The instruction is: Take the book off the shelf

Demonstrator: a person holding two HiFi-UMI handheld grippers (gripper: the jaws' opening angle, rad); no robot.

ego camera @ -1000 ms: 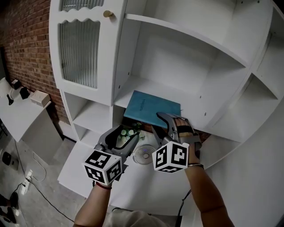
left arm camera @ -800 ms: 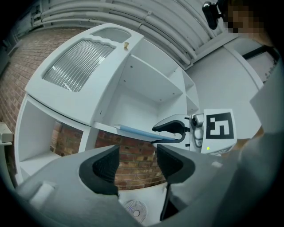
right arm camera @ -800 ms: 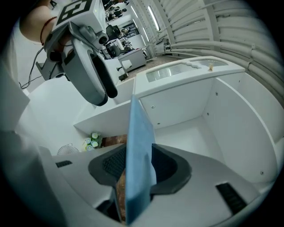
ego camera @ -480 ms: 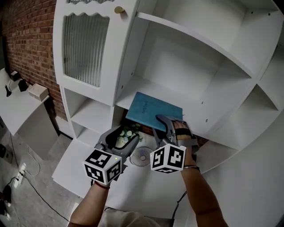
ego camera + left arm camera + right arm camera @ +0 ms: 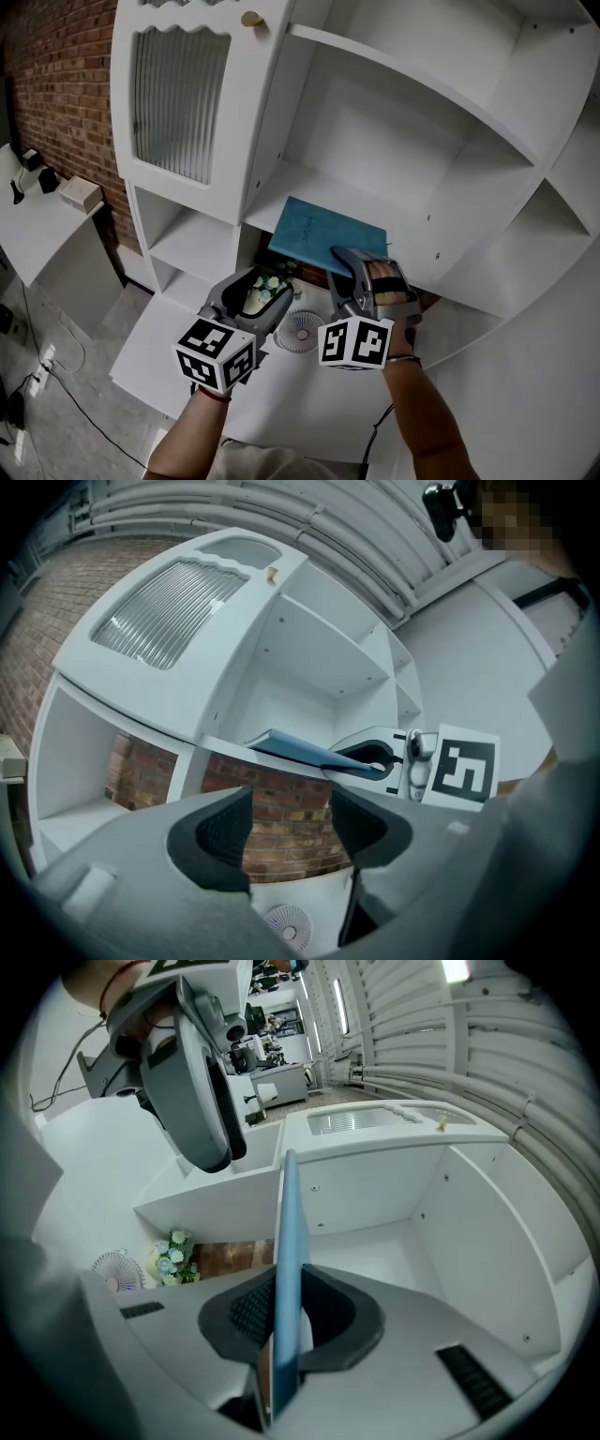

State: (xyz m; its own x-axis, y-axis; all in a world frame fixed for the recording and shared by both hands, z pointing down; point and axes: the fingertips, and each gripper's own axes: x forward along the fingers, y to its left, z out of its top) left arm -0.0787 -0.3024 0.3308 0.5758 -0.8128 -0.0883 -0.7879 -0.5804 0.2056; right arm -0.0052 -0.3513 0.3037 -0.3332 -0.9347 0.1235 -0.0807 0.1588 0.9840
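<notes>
1. Brick wall (image 5: 56, 84), far left, behind the furniture.
2. Side table (image 5: 47, 248), white, against the wall; holds a small tan box (image 5: 80, 194) and a few dark items too small to identify.
3. Cabinet door (image 5: 178, 103), white frame with ribbed glass and a brass knob (image 5: 251, 19) at its upper corner; contents behind the glass not readable.
4. Shelf unit (image 5: 394, 141), white, with open compartments to the right of the door.
5. Left gripper (image 5: 291, 819), held level in front of the low recess. Its jaws stand apart with nothing between them, and the brick back of the recess shows through the gap.
6. Low recess, under the middle board: a bunch of white flowers (image 5: 272, 281) and, just beside it, a small round fan (image 5: 302, 330).
7. Book (image 5: 323, 234), teal cover, in the middle compartment. It lies on the board with its near edge out past the front lip.
8. Right gripper (image 5: 279, 1309), at the book's near edge. Its jaws have just been closing and now stand narrow, with both pads pressed against the book's covers.
</notes>
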